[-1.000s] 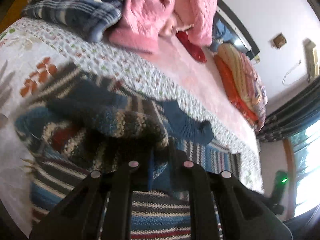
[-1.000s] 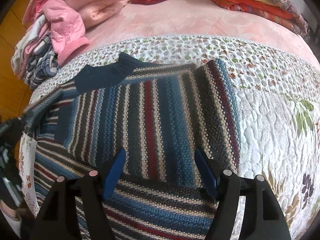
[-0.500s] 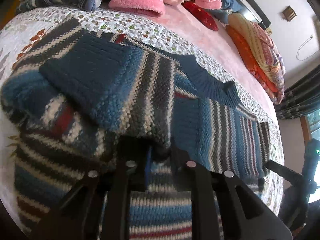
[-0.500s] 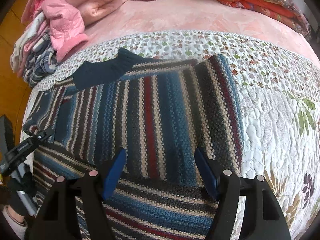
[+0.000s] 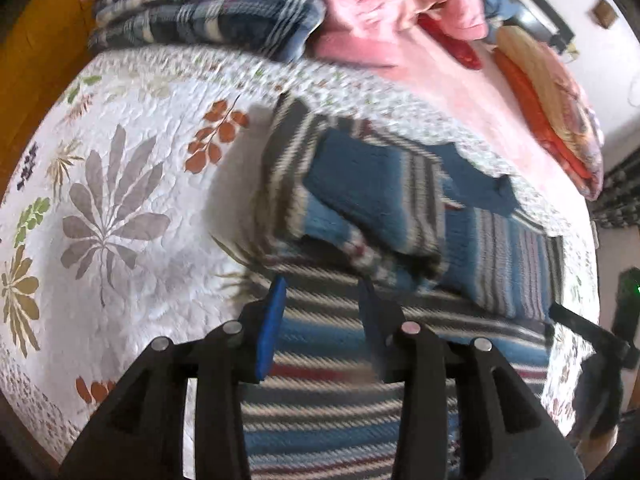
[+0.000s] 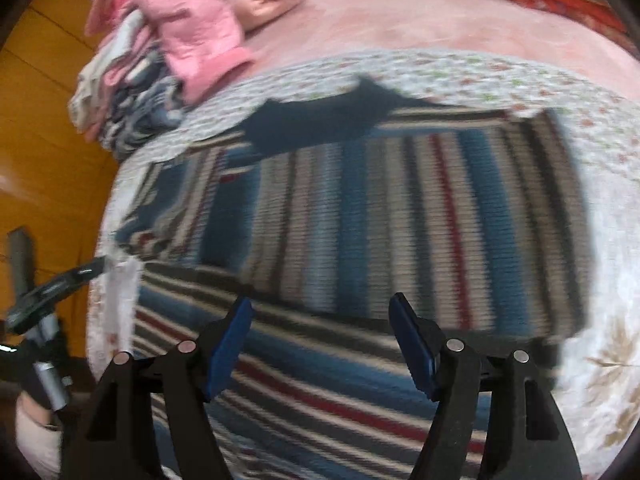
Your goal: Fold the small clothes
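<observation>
The sleeve pinched half a second ago has been released: the left gripper (image 5: 322, 292) is now spread, nothing between its blue pads, just above the striped sweater (image 5: 400, 216). The right gripper (image 6: 320, 308) is likewise spread over the sweater (image 6: 400, 216). No writing can be read. The sweater lies flat on the floral quilt (image 5: 120, 200), its dark collar (image 6: 316, 120) pointed away towards the pink clothes pile (image 6: 196, 36) beyond.

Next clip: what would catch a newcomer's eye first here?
The striped sweater fills the middle of the floral quilt, one sleeve folded across it. Both the left claw and right claw hang open over its hem. A pink jacket tops the clothes pile behind.
</observation>
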`<state>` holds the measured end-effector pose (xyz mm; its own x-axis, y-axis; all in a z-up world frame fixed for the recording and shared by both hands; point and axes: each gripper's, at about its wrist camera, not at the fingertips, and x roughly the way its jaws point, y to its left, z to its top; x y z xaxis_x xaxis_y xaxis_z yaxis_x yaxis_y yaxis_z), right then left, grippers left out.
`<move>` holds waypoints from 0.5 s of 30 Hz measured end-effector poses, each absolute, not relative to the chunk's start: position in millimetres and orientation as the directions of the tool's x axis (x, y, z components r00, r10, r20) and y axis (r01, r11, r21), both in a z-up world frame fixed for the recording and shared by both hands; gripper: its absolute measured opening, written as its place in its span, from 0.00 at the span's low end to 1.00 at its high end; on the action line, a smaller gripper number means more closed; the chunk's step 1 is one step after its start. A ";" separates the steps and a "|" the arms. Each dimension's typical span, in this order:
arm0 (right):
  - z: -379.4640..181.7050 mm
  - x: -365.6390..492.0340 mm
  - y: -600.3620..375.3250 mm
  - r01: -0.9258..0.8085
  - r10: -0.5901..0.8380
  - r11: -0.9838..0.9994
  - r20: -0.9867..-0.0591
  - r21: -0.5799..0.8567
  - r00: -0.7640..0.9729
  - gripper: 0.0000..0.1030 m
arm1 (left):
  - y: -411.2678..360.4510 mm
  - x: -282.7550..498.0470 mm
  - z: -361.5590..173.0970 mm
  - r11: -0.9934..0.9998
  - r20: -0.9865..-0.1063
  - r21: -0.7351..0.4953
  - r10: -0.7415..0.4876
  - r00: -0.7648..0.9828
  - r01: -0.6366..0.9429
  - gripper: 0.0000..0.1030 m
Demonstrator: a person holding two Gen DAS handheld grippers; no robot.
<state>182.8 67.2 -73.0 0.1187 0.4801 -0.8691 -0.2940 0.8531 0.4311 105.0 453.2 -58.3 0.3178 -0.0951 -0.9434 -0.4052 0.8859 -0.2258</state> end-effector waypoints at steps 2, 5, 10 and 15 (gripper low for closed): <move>-76.9 184.2 96.3 -0.288 0.510 0.835 -0.856 0.469 0.084 0.69 | 460.5 110.6 -81.5 0.888 -0.963 -0.189 -0.084 0.256 -0.420 0.36; -84.2 192.3 141.8 -0.297 0.512 0.827 -0.857 0.477 0.050 0.69 | 470.4 110.1 -104.0 0.887 -0.979 -0.156 -0.080 0.189 -0.435 0.36; -102.3 205.9 202.9 -0.238 0.572 0.792 -0.819 0.562 -0.028 0.69 | 493.7 106.4 -105.8 0.818 -0.969 -0.228 -0.139 0.203 -0.529 0.34; -122.8 213.8 233.6 -0.197 0.549 0.812 -0.833 0.550 -0.062 0.69 | 493.3 111.4 -77.0 0.835 -0.958 -0.222 -0.090 0.273 -0.503 0.39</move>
<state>213.8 233.6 -122.8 -0.0620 0.5491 -0.8335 -0.1966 0.8120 0.5495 111.4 493.3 -77.0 0.2731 -0.0901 -0.9577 -0.5027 0.8355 -0.2220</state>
